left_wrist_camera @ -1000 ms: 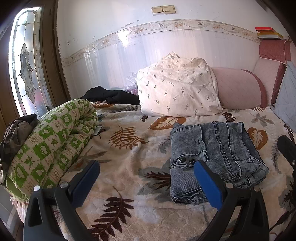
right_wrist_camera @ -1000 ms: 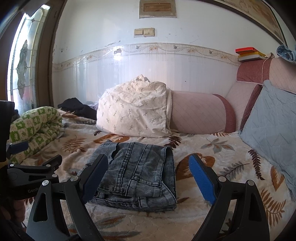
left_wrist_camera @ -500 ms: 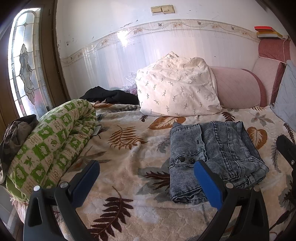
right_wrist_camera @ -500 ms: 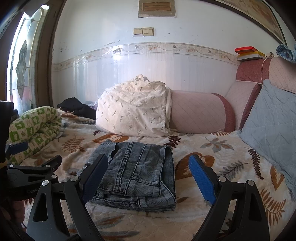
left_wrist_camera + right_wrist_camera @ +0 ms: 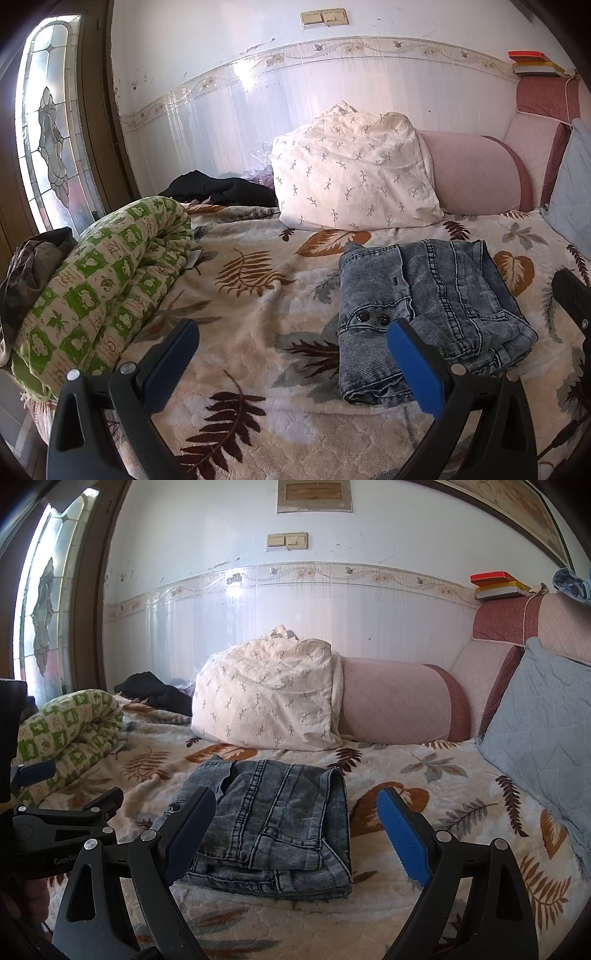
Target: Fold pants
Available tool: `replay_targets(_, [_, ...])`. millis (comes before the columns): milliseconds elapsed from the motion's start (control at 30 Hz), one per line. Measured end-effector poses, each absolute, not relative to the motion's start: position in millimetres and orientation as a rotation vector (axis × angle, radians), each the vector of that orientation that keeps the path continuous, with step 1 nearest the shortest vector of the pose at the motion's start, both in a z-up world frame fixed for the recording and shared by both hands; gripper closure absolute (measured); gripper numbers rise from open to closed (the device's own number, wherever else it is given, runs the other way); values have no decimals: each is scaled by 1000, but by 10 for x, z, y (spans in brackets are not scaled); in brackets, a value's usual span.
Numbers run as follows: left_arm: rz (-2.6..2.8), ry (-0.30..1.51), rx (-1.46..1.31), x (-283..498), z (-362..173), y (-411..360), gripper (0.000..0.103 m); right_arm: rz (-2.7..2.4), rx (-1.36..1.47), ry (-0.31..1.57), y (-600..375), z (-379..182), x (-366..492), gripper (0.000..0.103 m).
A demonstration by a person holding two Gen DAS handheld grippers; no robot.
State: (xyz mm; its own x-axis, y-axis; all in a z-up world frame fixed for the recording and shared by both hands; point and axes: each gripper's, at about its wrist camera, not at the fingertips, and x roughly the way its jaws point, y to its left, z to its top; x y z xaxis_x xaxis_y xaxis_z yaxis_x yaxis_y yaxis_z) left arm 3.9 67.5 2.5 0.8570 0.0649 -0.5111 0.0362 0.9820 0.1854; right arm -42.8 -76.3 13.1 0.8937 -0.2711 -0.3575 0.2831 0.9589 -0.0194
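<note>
Across a bed spread with a leaf-print blanket (image 5: 258, 321), a pair of grey-blue denim pants (image 5: 424, 306) lies folded into a compact stack, its two dark buttons facing the lower edge of the left wrist view — right of centre there, and at centre in the right wrist view (image 5: 273, 819). At the bottom of the left view, the left gripper (image 5: 291, 354) hangs with its blue-padded fingers spread wide and nothing between them, the right-hand pad overlapping the near edge of the denim in the picture; contact cannot be judged. At the bottom of the right view, the right gripper (image 5: 295, 827) is likewise splayed wide and holding nothing, framing the stack. Behind the pants, a white sprig-patterned pillow (image 5: 354, 173) leans beside a pink bolster (image 5: 476, 173) against the tiled wall; a rolled green-checked quilt (image 5: 99, 280) fills the left of the frame — dark clothing (image 5: 221, 188) sits beyond it
</note>
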Motion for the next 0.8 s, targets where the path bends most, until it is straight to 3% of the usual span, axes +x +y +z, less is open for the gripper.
replay_targets(800, [10, 563, 192, 77, 1, 694, 0, -283, 28, 386, -757, 80, -405, 13])
